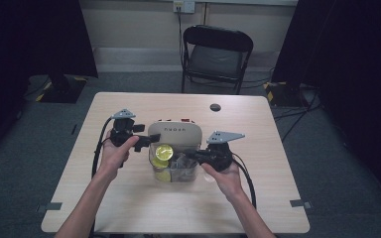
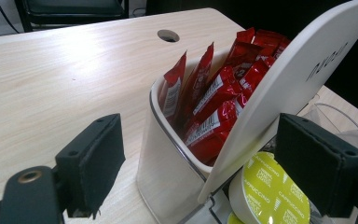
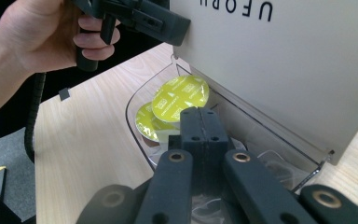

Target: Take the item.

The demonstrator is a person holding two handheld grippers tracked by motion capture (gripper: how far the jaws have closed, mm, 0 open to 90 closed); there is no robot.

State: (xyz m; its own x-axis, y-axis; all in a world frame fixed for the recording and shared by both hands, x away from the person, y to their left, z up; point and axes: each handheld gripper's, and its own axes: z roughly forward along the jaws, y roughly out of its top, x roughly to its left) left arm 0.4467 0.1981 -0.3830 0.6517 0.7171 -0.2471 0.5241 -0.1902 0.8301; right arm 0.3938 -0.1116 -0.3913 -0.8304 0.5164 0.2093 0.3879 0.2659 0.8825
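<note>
A storage box stands mid-table with its beige lid (image 1: 174, 133) (image 2: 298, 79) (image 3: 298, 70) tilted up. Red sachets (image 2: 219, 93) fill the white back compartment (image 2: 168, 163). Yellow capsule pods (image 1: 163, 151) (image 2: 272, 196) (image 3: 179, 98) lie in the clear front compartment (image 3: 135, 116). My left gripper (image 1: 146, 141) (image 2: 200, 154) is open, with its jaws on either side of the lid's left edge, and one jaw touches the lid. My right gripper (image 1: 191, 155) (image 3: 199, 116) is shut and hovers over the clear compartment just in front of the pods. I see nothing between its pads.
The box sits on a light wooden table (image 1: 129, 208) with a cable hole (image 1: 215, 107) at the far side. A black folding chair (image 1: 216, 54) stands beyond the table. Clear plastic wrappers lie in the front compartment's right part (image 3: 279, 168).
</note>
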